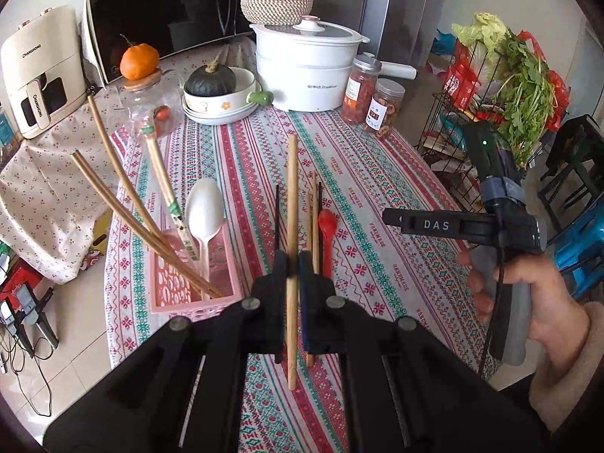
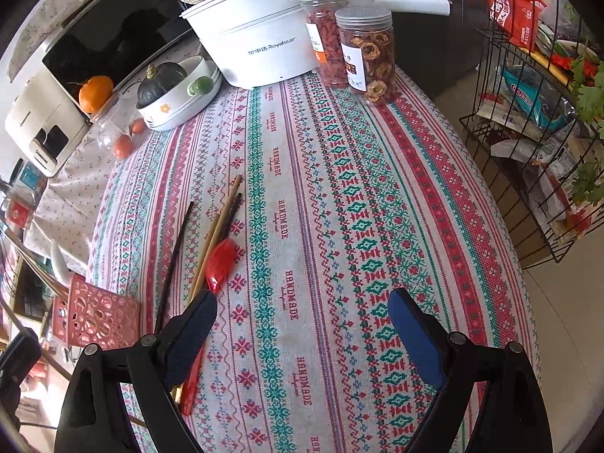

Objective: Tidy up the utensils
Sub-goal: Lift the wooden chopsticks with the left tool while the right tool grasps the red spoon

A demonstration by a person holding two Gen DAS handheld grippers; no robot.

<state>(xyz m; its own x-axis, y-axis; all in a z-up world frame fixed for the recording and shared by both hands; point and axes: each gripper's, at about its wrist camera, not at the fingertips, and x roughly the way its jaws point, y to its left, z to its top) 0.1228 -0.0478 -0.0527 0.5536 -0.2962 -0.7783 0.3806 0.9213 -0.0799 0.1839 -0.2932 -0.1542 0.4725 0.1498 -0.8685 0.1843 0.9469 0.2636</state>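
Left tongs [image 1: 292, 264] pinch a wooden chopstick [image 1: 291, 204], held upright clear of the desk [image 1: 377, 196]. Right tongs [image 2: 302, 313] are spread, nothing between them, above the tablecloth. The pink basket [image 1: 226, 290] stands left of the left tongs and holds a white spoon [image 1: 204, 207] and several chopsticks leaning out. A red spoon [image 2: 221, 260] and loose chopsticks [image 2: 177, 249] lie on the desk beside the right tongs' left finger.
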